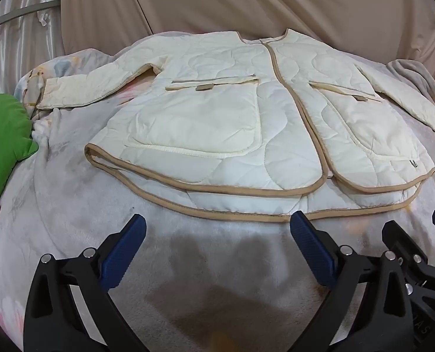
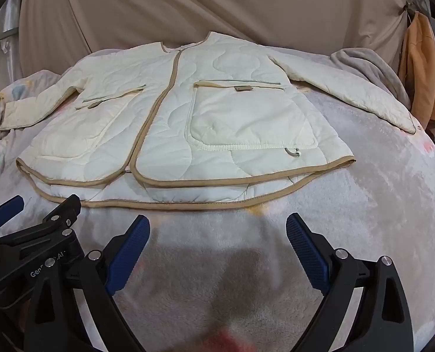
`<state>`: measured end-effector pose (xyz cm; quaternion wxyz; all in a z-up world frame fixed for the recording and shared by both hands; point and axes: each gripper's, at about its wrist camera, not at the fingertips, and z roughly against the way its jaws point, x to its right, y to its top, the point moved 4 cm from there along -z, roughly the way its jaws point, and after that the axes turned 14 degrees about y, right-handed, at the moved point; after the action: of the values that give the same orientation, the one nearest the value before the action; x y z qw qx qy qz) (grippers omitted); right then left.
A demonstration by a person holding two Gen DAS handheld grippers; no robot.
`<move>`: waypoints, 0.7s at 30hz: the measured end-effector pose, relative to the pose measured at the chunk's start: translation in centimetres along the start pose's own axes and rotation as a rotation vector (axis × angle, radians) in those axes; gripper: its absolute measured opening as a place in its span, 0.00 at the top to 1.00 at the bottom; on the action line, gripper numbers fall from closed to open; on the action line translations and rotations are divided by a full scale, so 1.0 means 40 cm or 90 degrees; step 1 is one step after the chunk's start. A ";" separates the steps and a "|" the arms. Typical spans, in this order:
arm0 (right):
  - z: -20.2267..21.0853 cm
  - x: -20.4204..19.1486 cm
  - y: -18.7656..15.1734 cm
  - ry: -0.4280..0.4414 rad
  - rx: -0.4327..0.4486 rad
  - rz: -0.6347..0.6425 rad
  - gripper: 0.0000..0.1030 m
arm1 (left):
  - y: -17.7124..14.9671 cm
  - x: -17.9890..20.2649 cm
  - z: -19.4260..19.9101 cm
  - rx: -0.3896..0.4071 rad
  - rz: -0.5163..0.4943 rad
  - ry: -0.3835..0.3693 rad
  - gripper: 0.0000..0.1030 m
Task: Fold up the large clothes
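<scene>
Both jaws, left gripper (image 1: 217,230) and right gripper (image 2: 217,228), are held wide above the blanket (image 1: 70,205); beyond, a quilted cream jacket (image 1: 232,123) is spread flat.

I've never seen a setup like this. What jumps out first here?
A cream quilted jacket with tan trim lies spread flat, front up, across the middle of a pale fleece blanket. Nearer the camera, the left gripper and right gripper hover open and empty.

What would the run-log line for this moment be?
jacket: flat, unfolded on blanket | left gripper: open, empty | right gripper: open, empty | fold: not started
</scene>
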<state>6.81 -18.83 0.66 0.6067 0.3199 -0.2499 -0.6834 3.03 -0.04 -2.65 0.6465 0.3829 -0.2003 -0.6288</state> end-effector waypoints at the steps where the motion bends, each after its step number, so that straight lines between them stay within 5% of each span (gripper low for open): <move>1: 0.000 0.000 0.000 0.000 0.000 0.000 0.10 | 0.000 0.000 0.000 0.000 0.000 0.000 0.07; 21: -0.013 0.000 -0.013 0.001 -0.004 -0.003 0.11 | -0.010 0.000 -0.011 -0.001 -0.004 0.003 0.08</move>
<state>6.86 -18.75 -0.07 0.6064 0.3189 -0.2469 -0.6853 3.09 0.11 -3.23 0.6454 0.3841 -0.1971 -0.6302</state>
